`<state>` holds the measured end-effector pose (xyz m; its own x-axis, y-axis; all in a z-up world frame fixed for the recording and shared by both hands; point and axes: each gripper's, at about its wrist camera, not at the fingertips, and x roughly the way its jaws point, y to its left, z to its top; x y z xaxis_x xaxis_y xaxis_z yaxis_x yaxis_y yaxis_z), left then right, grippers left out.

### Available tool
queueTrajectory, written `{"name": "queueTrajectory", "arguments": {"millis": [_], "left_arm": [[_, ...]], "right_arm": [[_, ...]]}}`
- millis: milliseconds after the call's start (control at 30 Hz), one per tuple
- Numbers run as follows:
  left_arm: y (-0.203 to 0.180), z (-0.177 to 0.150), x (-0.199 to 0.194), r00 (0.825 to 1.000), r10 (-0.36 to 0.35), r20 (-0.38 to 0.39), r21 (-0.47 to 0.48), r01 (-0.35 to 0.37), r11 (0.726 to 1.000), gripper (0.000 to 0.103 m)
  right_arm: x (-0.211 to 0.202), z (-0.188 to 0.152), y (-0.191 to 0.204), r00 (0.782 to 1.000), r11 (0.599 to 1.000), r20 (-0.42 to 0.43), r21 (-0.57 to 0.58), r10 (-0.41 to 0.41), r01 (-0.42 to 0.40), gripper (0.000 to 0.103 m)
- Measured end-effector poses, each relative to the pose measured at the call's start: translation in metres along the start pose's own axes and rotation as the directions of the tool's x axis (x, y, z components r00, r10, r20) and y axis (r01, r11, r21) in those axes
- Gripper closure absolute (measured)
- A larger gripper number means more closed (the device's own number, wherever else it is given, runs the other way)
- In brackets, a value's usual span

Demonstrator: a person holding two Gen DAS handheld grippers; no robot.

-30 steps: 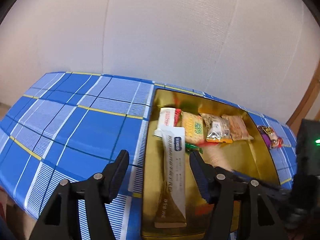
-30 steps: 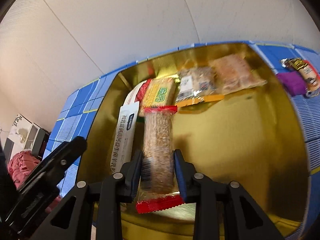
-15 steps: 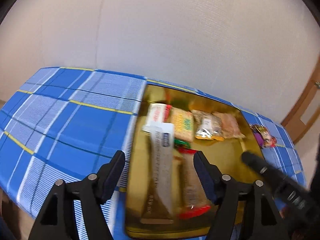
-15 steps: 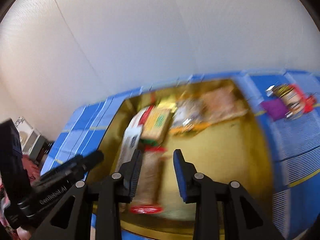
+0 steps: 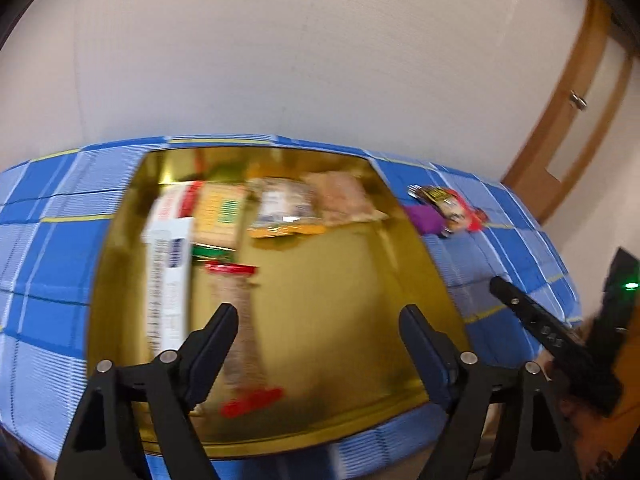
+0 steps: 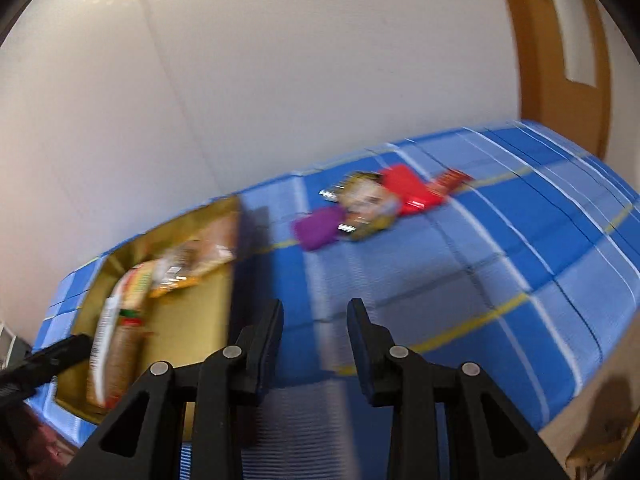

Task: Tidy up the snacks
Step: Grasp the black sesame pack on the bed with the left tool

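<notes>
Jaws of both grippers spread, empty; loose snacks (image 6: 372, 208) beyond right gripper (image 6: 315, 324).

A table draped in a blue plaid cloth (image 6: 500, 248) with white and yellow lines fills the lower half of both views. A gold tin tray (image 5: 340, 312) sits directly on it, at centre in the left wrist view and lower left in the right wrist view. Beside the tray, at frame centre on the right wrist view, lie a purple packet (image 6: 318, 226), a yellowish wrapper (image 6: 366, 204) and a red packet (image 6: 410, 190), bunched together
</notes>
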<state>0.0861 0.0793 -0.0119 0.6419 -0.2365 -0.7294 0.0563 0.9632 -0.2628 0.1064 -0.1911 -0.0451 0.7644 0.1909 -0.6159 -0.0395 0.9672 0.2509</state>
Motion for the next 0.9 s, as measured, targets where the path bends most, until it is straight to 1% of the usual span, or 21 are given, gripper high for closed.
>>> {"name": "queueTrajectory", "arguments": {"millis": [133, 233, 300, 400, 467, 533, 567, 733, 900], "left_arm": [[-0.035, 0.006, 0.010, 0.997, -0.065, -0.033, 0.050, 0.066, 0.997, 0.016], [-0.060, 0.018, 0.017, 0.996, -0.081, -0.034, 0.074, 0.084, 0.994, 0.016], [-0.078, 0.029, 0.024, 0.995, -0.099, -0.031, 0.092, 0.102, 0.991, 0.013], [-0.103, 0.048, 0.044, 0.993, -0.110, -0.050, 0.080, 0.114, 0.990, 0.013], [-0.113, 0.059, 0.059, 0.993, -0.099, -0.071, 0.070, 0.104, 0.992, 0.013], [-0.127, 0.074, 0.080, 0.991, -0.098, -0.094, 0.062, 0.104, 0.993, 0.013], [-0.133, 0.081, 0.088, 0.991, -0.083, -0.102, 0.059, 0.089, 0.994, 0.013], [-0.162, 0.112, 0.137, 0.995, -0.040, -0.096, 0.070, 0.047, 0.996, 0.015], [-0.181, 0.129, 0.188, 0.989, -0.017, -0.144, 0.085, 0.029, 0.996, 0.024]], "right_arm": [[0.009, 0.000, -0.036, 0.998, 0.997, -0.007, -0.025, -0.067, 0.067, 0.070], [0.009, 0.005, -0.055, 0.995, 0.994, 0.013, -0.057, -0.095, 0.095, 0.070], [0.010, 0.007, -0.065, 0.992, 0.990, 0.038, -0.071, -0.119, 0.121, 0.070], [0.013, 0.004, -0.076, 0.991, 0.991, 0.054, -0.043, -0.125, 0.127, 0.070], [0.017, 0.005, -0.081, 0.993, 0.994, 0.042, -0.003, -0.107, 0.107, 0.070], [0.015, 0.006, -0.082, 0.994, 0.995, 0.053, 0.000, -0.095, 0.095, 0.070], [0.014, 0.007, -0.082, 0.994, 0.996, 0.059, -0.002, -0.091, 0.091, 0.070], [0.008, 0.010, -0.089, 0.995, 0.997, 0.074, 0.042, -0.062, 0.059, 0.069], [0.003, 0.014, -0.105, 0.995, 0.992, 0.078, 0.117, -0.054, 0.045, 0.069]]}}
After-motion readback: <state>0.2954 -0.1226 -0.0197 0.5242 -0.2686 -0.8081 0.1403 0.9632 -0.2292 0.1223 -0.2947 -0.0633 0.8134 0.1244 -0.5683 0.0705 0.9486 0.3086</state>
